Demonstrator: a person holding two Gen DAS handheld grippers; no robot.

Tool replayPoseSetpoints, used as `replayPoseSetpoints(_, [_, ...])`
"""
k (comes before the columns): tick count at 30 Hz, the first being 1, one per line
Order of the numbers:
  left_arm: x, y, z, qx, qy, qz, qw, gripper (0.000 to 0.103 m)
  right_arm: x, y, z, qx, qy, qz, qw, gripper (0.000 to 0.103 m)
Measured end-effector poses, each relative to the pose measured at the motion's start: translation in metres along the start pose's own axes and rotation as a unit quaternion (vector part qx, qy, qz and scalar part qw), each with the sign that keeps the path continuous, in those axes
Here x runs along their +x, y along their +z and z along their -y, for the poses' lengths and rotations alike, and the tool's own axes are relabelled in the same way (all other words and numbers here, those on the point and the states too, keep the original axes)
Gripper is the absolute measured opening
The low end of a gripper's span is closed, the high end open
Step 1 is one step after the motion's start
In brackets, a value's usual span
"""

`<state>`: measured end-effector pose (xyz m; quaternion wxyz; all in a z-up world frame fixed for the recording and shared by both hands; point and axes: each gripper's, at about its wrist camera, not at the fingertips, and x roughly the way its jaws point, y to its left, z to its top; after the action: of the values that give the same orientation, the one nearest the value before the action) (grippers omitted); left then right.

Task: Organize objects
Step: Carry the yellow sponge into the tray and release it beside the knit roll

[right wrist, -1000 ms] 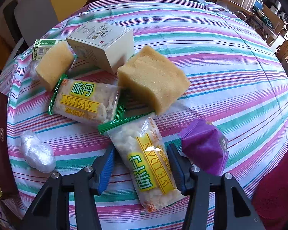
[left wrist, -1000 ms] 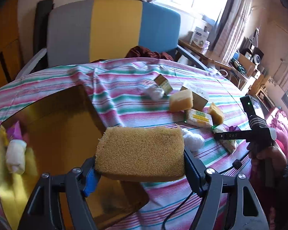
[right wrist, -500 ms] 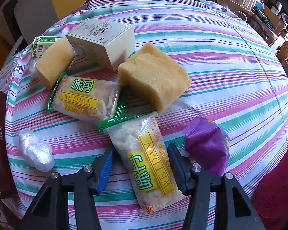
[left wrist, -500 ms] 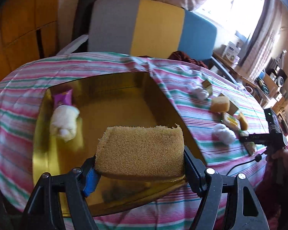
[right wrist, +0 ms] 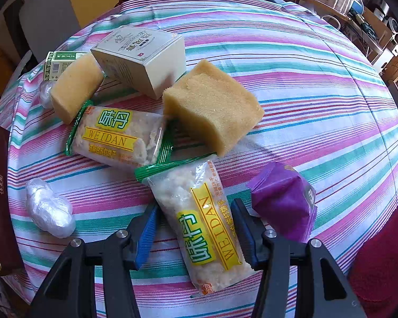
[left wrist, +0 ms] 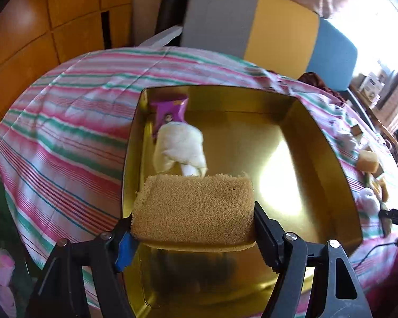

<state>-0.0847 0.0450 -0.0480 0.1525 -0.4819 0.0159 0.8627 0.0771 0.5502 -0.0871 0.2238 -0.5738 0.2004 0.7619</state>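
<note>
My left gripper [left wrist: 193,230] is shut on a brown sponge [left wrist: 193,206], held above the near part of a gold tray [left wrist: 323,143]. A purple packet [left wrist: 169,111] and a white wrapped bundle [left wrist: 180,145] lie in the tray's far left corner. My right gripper [right wrist: 193,225] points down at the striped tablecloth [right wrist: 305,79], open, its fingers straddling a WEIDAN cracker packet [right wrist: 199,212] that lies flat, with a gap at the blue left pad. Near it lie a second cracker packet [right wrist: 116,135], two yellow sponges [right wrist: 212,103] [right wrist: 74,87] and a purple packet [right wrist: 284,201].
A white box [right wrist: 143,55], a green box [right wrist: 58,63] and a clear-wrapped ball [right wrist: 49,208] also lie on the cloth. A grey, yellow and blue chair [left wrist: 252,23] stands behind the table. Wooden panels [left wrist: 39,26] are at the left. A red cloth [right wrist: 384,265] is at the lower right.
My left gripper has swung left with the sponge, from over the tablecloth to over the gold tray, and rolled a little. The right gripper and the packet between its fingers have not moved.
</note>
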Motion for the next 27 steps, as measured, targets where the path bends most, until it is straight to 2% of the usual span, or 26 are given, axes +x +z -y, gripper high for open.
replayPoseSetpoints(6, [0.018, 0.004, -0.001, 0.017, 0.024, -0.008, 0.9995, 0.076, 0.0, 0.0, -0.001, 0.0, 0.0, 0.0, 1.0, 0.055])
replayPoseSetpoints(15, [0.03, 0.011, 0.004, 0.052, 0.054, 0.011, 0.9972, 0.084, -0.002, -0.001, -0.001, 0.001, 0.0, 0.002, 1.0, 0.055])
replayPoseSetpoints(22, [0.022, 0.008, 0.004, 0.051, 0.055, 0.027, 0.9969, 0.084, -0.003, -0.003, -0.003, 0.004, 0.0, 0.002, 1.0, 0.054])
replayPoseSetpoints(27, [0.0, 0.003, 0.006, 0.04, 0.06, 0.059, 0.9956, 0.084, -0.006, -0.003, 0.001, 0.01, 0.006, 0.007, 1.0, 0.051])
